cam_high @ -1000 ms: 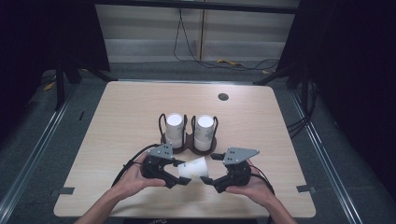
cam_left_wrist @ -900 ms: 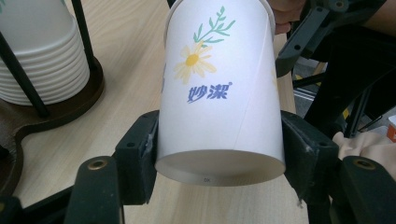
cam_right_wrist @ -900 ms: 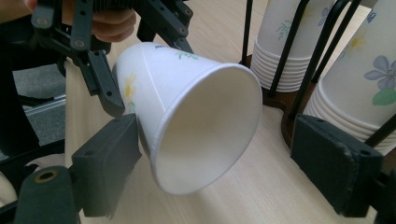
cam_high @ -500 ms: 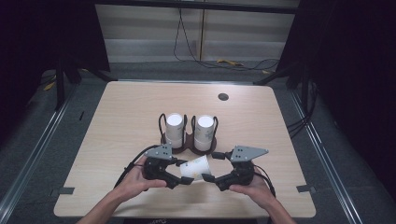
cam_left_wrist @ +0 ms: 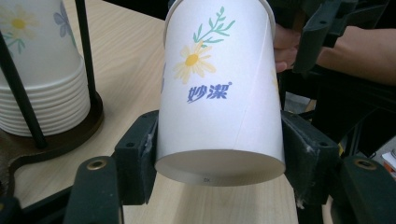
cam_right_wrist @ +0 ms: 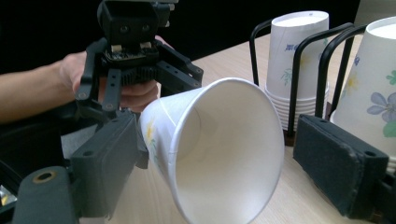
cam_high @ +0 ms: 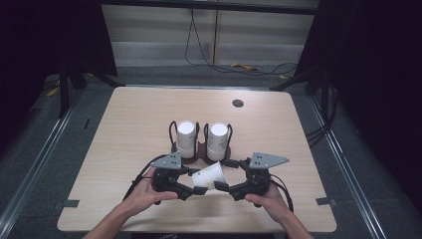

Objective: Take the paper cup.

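A white paper cup with a printed daisy and blue lettering lies on its side in the air just above the near middle of the table, held between the two grippers. In the left gripper view the cup sits base-first between the two black jaws, whose pads press its sides near the base, so the left gripper is clamped on it. In the right gripper view the cup's open mouth faces the camera; the right gripper has its jaws spread wide, one pad close against the cup's outer wall near the rim, the other well clear of it. Whether that near pad actually touches the cup I cannot tell.

Just behind the cup, a dark wire holder stands on the table with two stacks of upturned cups, the left stack and the right stack, side by side in its loops. The same flower print shows on them in the gripper views.

The person's left hand and right hand come in from the near edge, each wrapped around its tool.

The table is pale wood-grain with rounded corners and a small round dark cap near its far right. It stands on grey flooring, with metal rails along the sides, black curtains to left and right, a pale wall panel behind, and loose cables on the floor at its foot.
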A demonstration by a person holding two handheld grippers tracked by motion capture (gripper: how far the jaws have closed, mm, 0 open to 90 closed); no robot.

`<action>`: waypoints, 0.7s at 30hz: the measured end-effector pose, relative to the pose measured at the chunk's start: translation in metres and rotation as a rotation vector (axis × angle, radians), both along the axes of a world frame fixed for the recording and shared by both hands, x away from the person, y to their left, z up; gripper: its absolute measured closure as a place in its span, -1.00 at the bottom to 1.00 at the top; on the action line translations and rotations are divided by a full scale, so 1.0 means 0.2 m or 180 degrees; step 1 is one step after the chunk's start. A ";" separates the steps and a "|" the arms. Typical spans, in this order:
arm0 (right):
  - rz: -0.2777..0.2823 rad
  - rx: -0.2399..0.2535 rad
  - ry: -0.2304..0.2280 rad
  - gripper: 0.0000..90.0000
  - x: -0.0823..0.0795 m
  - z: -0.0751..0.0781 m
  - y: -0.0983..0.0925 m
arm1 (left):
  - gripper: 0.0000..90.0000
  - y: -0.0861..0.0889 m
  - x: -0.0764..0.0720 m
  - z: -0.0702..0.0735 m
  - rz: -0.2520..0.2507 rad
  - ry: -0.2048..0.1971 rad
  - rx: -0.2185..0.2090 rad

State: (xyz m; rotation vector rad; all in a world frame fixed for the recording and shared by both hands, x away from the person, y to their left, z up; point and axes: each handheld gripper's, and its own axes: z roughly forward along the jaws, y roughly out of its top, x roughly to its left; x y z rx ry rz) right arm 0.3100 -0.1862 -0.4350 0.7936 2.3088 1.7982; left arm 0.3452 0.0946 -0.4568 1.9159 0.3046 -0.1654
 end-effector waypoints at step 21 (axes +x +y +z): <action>-0.0013 0.0307 0.0105 -0.69 0.02 0.01 0.00 | -0.21 0.00 0.00 0.01 0.0051 0.0095 -0.0126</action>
